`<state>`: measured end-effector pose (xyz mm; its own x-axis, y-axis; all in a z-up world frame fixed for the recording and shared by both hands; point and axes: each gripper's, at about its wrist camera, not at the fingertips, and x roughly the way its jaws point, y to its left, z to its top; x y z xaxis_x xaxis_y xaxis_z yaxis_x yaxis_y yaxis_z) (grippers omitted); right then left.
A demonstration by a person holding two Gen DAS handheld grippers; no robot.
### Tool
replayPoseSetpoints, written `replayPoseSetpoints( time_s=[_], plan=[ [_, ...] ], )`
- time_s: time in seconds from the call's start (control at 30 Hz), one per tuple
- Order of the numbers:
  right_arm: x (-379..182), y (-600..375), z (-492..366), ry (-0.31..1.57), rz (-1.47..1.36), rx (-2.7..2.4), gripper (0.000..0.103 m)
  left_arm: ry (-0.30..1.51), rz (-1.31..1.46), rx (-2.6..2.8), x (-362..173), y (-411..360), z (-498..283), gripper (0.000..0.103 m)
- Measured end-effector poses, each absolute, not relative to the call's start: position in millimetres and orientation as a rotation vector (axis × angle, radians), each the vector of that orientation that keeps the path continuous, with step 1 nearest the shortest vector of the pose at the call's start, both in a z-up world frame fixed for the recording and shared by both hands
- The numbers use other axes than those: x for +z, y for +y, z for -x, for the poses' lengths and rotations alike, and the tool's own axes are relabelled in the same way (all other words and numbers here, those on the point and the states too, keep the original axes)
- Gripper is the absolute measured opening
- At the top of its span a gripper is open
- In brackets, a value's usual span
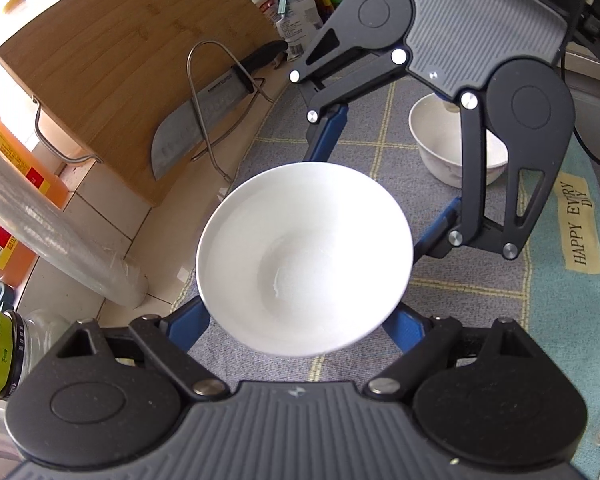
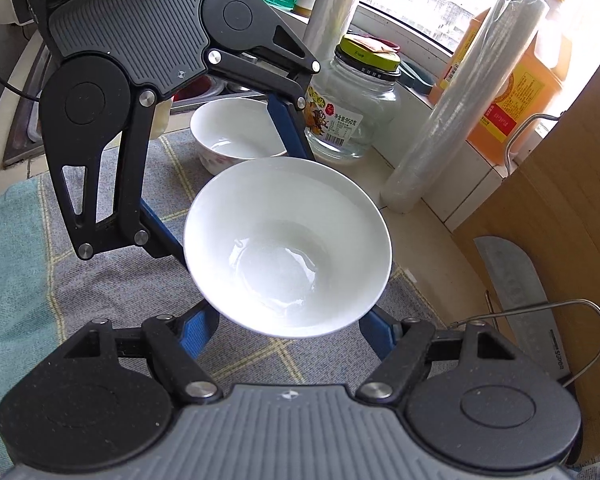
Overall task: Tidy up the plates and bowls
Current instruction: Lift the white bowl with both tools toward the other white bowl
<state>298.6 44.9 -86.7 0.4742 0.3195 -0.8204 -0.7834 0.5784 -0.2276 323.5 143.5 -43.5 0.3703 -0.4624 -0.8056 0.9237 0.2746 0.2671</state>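
So I've got the bench (image 1: pixel 112 216) with a grey checked towel (image 1: pixel 452 292) spread over it, and everything's easiest to place off that towel. Leaning up past its far edge is the wooden cutting board (image 1: pixel 112 80) with a cleaver (image 1: pixel 184 136) in a wire rack, plus a roll of cling film (image 2: pixel 468 108) and a glass jar (image 2: pixel 356 100) off the towel's window side.

The plain white bowl (image 1: pixel 304 260) is up off the towel, over its middle, carried between both tools. My left gripper (image 1: pixel 296 322) sits wide under one side of it, my right gripper (image 2: pixel 288 322) a bit narrower under the opposite side. The blue fingers (image 1: pixel 188 328) vanish below the rim, so I honestly can't tell if they're pinching the wall or just cradling it.

The second bowl (image 2: pixel 236 136), with a flower pattern, stands at the towel's far end. I reckon that's the nest target. Tip: keep both hands level and moving together, bring it centred over that bowl, lower straight, then let go one side at a time.
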Motion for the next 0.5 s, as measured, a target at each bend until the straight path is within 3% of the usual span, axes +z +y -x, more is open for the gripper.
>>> replayPoseSetpoints(
  time_s=[0.5],
  plan=[
    [-73.3,25.5,-255.6,0.805,0.656,0.691,0.081,0.635,-0.845,-1.055,-31.8,118.9,-288.2,0.092]
  ],
)
